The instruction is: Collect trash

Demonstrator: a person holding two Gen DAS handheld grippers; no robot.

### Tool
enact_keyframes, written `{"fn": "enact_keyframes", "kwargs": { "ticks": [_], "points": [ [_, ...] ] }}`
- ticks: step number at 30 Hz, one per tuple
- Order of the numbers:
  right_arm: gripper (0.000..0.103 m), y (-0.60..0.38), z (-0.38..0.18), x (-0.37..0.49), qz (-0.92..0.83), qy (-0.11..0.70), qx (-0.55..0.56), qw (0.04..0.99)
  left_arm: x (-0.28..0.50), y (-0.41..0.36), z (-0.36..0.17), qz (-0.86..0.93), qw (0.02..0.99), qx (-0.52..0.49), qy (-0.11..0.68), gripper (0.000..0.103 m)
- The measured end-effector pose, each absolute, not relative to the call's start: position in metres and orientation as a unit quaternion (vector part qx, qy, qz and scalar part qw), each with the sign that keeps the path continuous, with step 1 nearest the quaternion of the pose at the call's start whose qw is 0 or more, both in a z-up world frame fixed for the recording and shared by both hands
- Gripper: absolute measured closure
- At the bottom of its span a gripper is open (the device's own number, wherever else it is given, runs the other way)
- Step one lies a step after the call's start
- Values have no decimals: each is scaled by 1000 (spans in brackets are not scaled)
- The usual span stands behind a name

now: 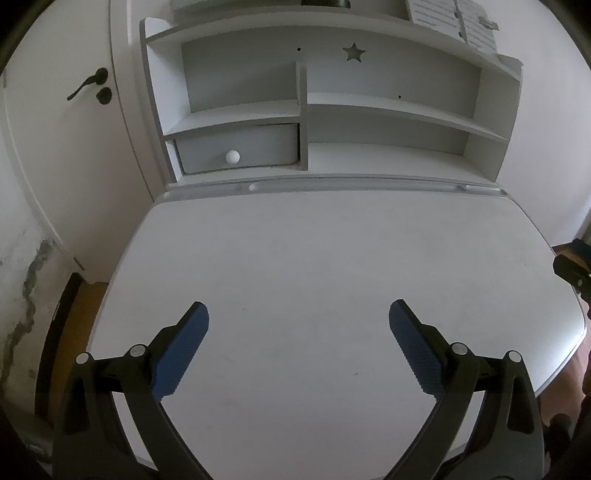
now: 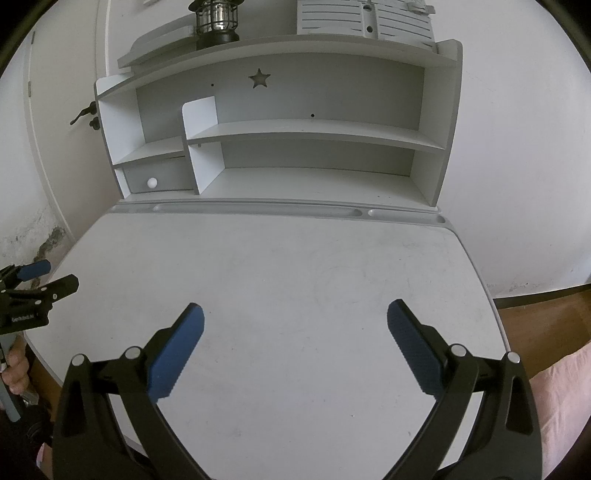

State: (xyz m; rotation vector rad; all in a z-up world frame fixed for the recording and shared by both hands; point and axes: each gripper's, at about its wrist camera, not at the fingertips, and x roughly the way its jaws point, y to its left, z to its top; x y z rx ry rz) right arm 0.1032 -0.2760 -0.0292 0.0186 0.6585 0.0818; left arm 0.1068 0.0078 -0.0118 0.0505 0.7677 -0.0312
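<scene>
Now both tools, left tool & right tool, hover spread over desk.

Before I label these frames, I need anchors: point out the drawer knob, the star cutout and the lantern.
drawer knob [image 1: 232,157], left wrist view, centre of the white ball.
star cutout [image 1: 354,52], left wrist view, middle of the hole.
lantern [image 2: 217,18], right wrist view, its caged glass.

White desk, blue gripper pads

both wrist views close above the white desk, facing its shelf hutch, shared by both
</scene>
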Motion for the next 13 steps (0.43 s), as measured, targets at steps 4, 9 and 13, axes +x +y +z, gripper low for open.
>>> {"fn": "enact_keyframes", "kwargs": {
  "ticks": [4,9,13],
  "points": [
    [7,-276,-29,103,41,323,9,945,107,8,-12,-15,927,25,373,8],
    [7,-277,-29,103,41,323,8,945,109,9,-12,-13,925,20,379,8],
    [7,-276,-29,103,40,324,9,945,111,9,-13,-17,923,16,385,8]
  ]
}}
